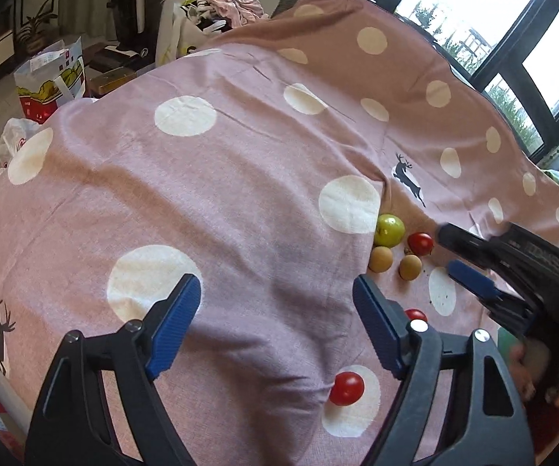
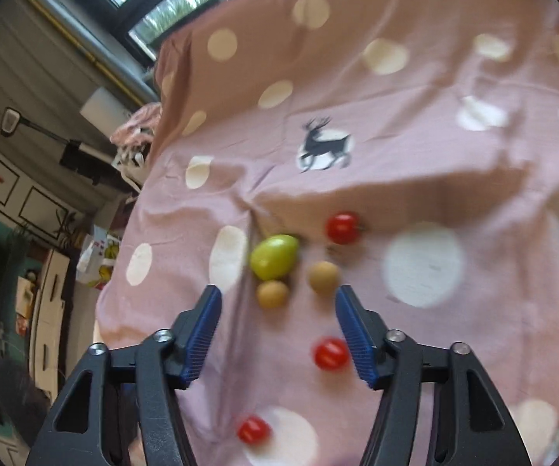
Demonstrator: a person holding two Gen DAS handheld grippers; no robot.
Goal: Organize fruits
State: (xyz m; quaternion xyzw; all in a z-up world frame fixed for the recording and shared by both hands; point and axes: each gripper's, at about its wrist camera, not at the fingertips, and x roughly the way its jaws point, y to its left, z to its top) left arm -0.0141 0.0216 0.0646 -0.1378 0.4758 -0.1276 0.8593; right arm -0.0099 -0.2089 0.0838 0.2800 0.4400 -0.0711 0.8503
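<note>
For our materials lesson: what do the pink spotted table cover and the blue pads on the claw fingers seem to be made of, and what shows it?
Pink spotted table cover: looks like woven cotton-type cloth, matte; it creases and drapes. Blue finger pads: probably rubber or soft plastic, matte, with fine ribbing; which one is unclear.

On the cloth (image 2: 415,178), mid-frame in the right wrist view: large fruit (image 2: 274,255), two small round fruits (image 2: 272,293) below and right, tomatoes (image 2: 342,227) above and lower.
</note>
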